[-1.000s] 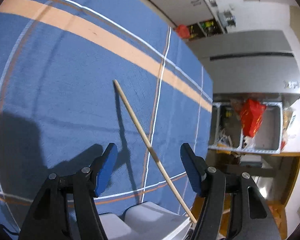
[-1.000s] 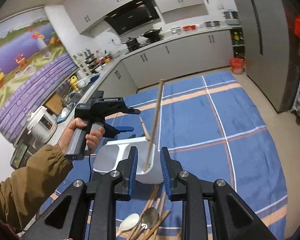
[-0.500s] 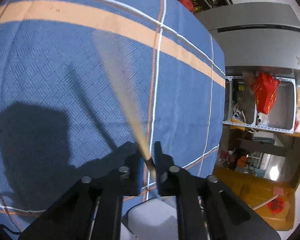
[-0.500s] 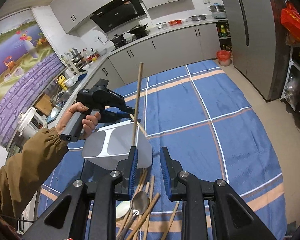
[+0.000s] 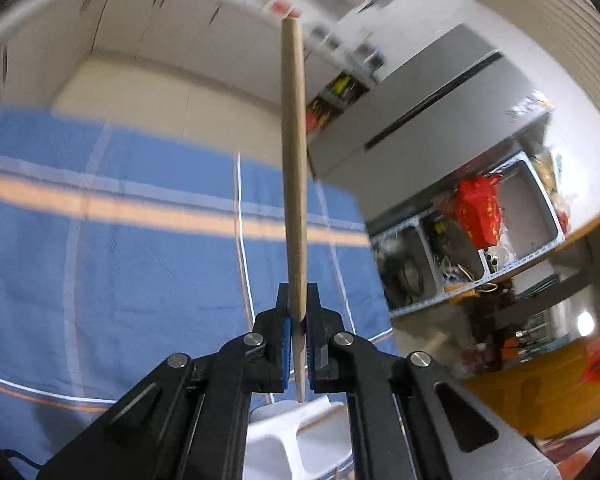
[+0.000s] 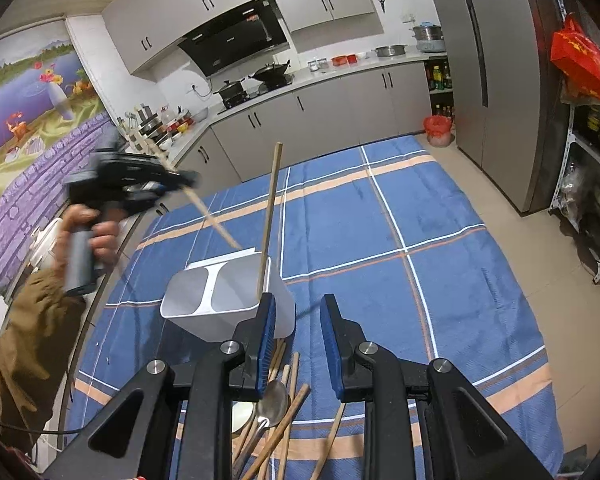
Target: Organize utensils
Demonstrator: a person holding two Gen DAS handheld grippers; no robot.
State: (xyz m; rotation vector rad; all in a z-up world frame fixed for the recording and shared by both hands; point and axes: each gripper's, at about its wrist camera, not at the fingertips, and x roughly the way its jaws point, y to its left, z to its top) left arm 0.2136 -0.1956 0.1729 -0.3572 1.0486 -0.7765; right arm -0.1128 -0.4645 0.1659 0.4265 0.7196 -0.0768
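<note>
My left gripper (image 5: 298, 320) is shut on a wooden chopstick (image 5: 294, 184), held above the white two-compartment holder (image 5: 300, 432). In the right wrist view the left gripper (image 6: 128, 188) shows blurred, its chopstick (image 6: 214, 222) slanting down toward the holder (image 6: 220, 300). A second chopstick (image 6: 269, 220) stands upright in the holder's right compartment. My right gripper (image 6: 296, 344) is open and empty just in front of the holder. Several chopsticks (image 6: 284, 412) and a metal spoon (image 6: 272, 400) lie on the blue cloth below it.
The table carries a blue plaid cloth (image 6: 380, 248). Kitchen cabinets (image 6: 320, 120) run along the back. A tall grey fridge (image 6: 492, 80) and a metal shelf rack (image 6: 588, 208) with a red bag stand to the right.
My left gripper closed on a chopstick and lifted it, tilting up over the holder. My right gripper opened and let its chopstick stand in the holder.
</note>
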